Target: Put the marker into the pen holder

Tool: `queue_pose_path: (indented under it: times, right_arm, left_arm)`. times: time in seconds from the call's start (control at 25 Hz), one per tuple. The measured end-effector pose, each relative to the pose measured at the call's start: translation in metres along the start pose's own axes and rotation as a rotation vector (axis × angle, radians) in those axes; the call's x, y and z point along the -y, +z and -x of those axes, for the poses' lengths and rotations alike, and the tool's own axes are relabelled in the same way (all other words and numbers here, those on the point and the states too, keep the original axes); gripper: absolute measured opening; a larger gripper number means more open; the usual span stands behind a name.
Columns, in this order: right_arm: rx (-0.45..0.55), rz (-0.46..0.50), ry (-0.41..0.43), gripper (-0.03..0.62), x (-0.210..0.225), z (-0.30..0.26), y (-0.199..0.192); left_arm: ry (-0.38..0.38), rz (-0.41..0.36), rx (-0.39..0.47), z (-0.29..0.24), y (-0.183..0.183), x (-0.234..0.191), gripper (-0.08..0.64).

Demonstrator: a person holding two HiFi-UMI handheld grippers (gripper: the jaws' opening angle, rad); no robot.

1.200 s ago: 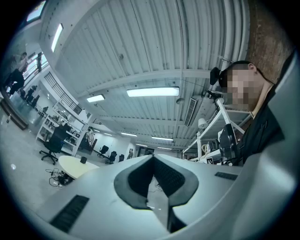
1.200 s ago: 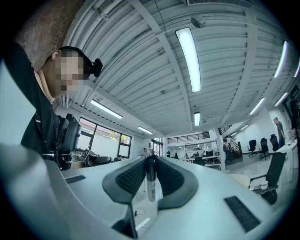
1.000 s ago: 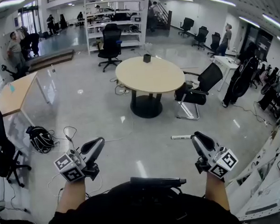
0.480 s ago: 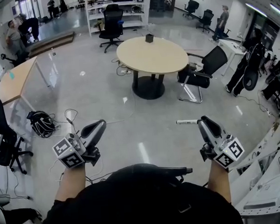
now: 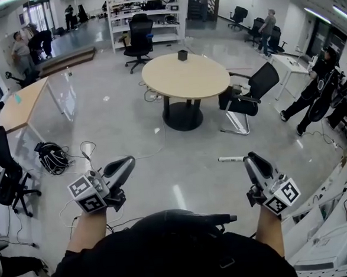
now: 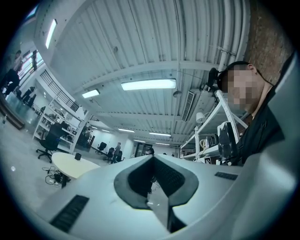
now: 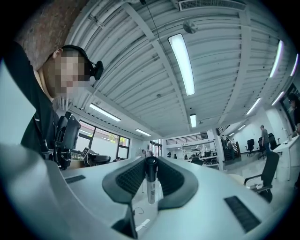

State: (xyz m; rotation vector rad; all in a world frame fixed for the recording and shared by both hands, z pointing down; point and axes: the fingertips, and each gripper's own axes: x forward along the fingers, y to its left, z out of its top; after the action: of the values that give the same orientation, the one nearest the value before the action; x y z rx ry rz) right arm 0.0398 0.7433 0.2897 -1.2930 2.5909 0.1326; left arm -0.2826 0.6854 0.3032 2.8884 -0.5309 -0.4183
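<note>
My right gripper (image 5: 249, 158) is shut on a white marker (image 5: 230, 159) that sticks out to the left from its jaws. In the right gripper view the marker (image 7: 150, 181) stands upright between the dark pads (image 7: 130, 177), black cap on top. My left gripper (image 5: 125, 165) is held at waist height, jaws together with nothing between them; its tips (image 6: 152, 158) meet in the left gripper view. A small black pen holder (image 5: 182, 55) stands at the far side of a round beige table (image 5: 187, 79), several metres ahead of both grippers. From the left gripper it shows as a dark cup (image 6: 78, 156).
A black office chair (image 5: 251, 99) stands right of the round table, another (image 5: 140, 38) behind it by white shelves (image 5: 147, 12). A wooden desk (image 5: 23, 104), a chair (image 5: 4, 170), a dark bundle (image 5: 50, 156) and floor cables (image 5: 88, 151) lie to the left. People stand around the room's edges.
The view has shifted a little and the round table sits slightly closer. Both grippers keep their pose, the right one still holding the marker. A person at the right has walked further off.
</note>
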Motion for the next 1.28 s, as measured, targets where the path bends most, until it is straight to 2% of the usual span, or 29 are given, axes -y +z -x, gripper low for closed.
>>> queue_pose_path:
  times: [0.4, 0.68, 0.96, 1.12, 1.28]
  right_arm:
    - [0.024, -0.034, 0.036, 0.081, 0.036, 0.045, -0.005]
    - [0.015, -0.06, 0.033, 0.081, 0.055, 0.052, -0.014]
    - [0.001, -0.048, -0.013, 0.081, 0.072, 0.021, -0.028]
    - [-0.007, -0.005, -0.055, 0.081, 0.085, -0.024, -0.039]
    - [-0.018, 0.01, -0.09, 0.081, 0.095, -0.092, -0.048]
  left_arm:
    - [0.021, -0.013, -0.044, -0.042, -0.03, 0.045, -0.003]
    - [0.031, 0.011, -0.062, -0.056, -0.045, 0.04, -0.003]
    - [-0.023, 0.048, -0.053, -0.07, -0.049, -0.011, -0.003]
    - [-0.079, 0.056, -0.025, -0.074, -0.042, -0.073, -0.003]
    - [-0.12, 0.07, -0.006, -0.076, -0.017, -0.147, -0.003]
